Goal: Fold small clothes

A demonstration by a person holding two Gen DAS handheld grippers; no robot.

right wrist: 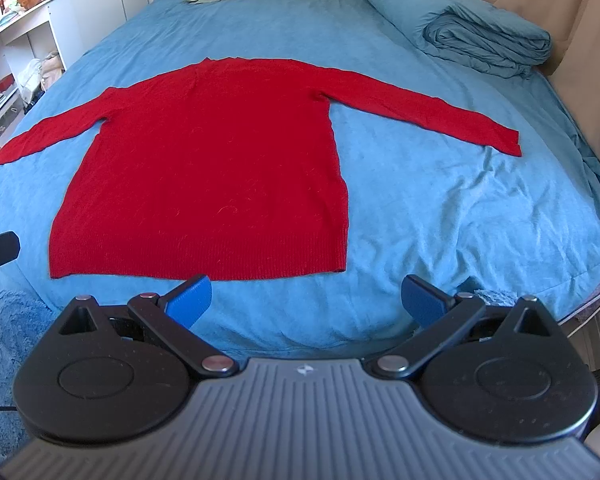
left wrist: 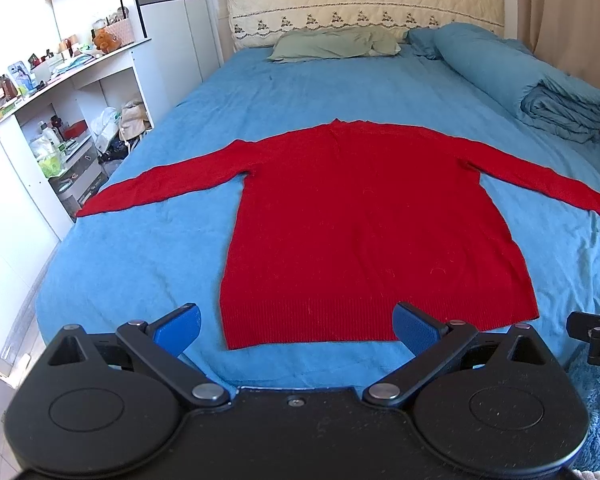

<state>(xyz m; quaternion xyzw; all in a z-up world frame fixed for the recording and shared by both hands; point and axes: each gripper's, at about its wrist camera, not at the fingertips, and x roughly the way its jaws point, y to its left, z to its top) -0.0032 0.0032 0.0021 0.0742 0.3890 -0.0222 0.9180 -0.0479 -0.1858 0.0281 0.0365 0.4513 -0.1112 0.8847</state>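
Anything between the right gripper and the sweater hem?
Nothing: only bare blue bedsheet between the open right gripper and the red sweater hem, per the right wrist view.

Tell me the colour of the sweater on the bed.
Red sweater, clearest in the left wrist view.

A red long-sleeved knit sweater [left wrist: 364, 232] lies flat and unfolded on the blue bed [left wrist: 140, 264], both sleeves spread straight out sideways, ribbed hem nearest the cameras, neckline pointing toward the headboard.

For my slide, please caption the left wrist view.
Open left gripper facing a red sweater spread flat on a blue bed.
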